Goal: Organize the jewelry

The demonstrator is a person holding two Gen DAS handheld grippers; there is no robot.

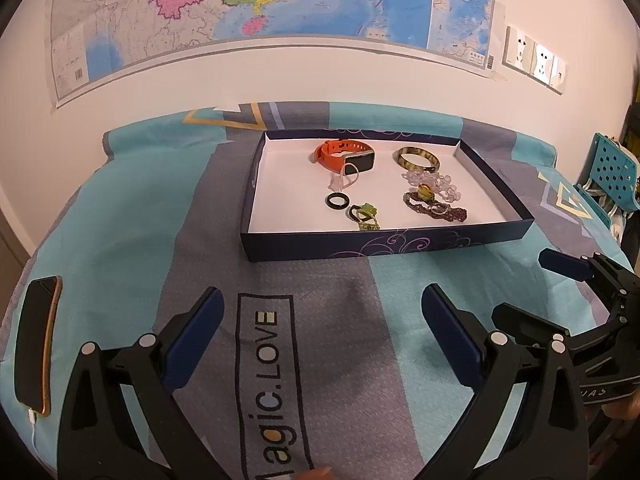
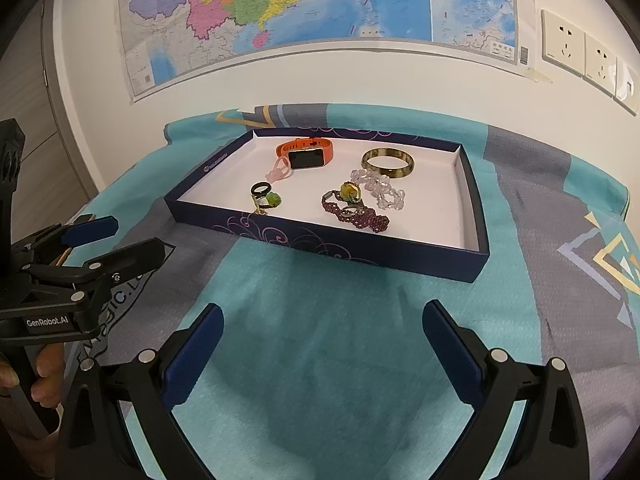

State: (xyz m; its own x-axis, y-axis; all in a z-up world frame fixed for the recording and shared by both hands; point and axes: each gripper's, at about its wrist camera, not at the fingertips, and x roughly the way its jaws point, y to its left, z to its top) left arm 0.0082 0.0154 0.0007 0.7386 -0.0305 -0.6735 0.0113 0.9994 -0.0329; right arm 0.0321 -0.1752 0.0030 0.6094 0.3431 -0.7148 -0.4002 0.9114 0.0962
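Jewelry is lying in the shallow box (image 2: 476, 216) ahead of both my tongs, its long side running across my view. My right gripper (image 2: 322, 354) and left gripper (image 1: 322, 336) are hovering wide and empty over bare cloth (image 2: 320, 360). The purple bead chain (image 2: 360, 212) is sitting nearest my right.

Ahead of both claws: navy tray (image 2: 476, 264) with lilac swirl pattern on its outer wall and a white floor. Inside it, an orange-strapped watch (image 2: 306, 153) with black face; olive-and-cream mottled bangle (image 2: 387, 163); clear pale-pink bead bracelet (image 2: 380, 190); dark purple bead strand (image 2: 360, 216); black ring (image 2: 259, 189); green stone pendant (image 2: 274, 199). Beneath the claws: cloth (image 2: 320, 360) in teal and grey bands, with yellow-and-white triangles. Left claw (image 1: 322, 336) and right claw (image 2: 322, 354): black frames, blue fingers. Far wall: multicoloured map (image 1: 280, 4).
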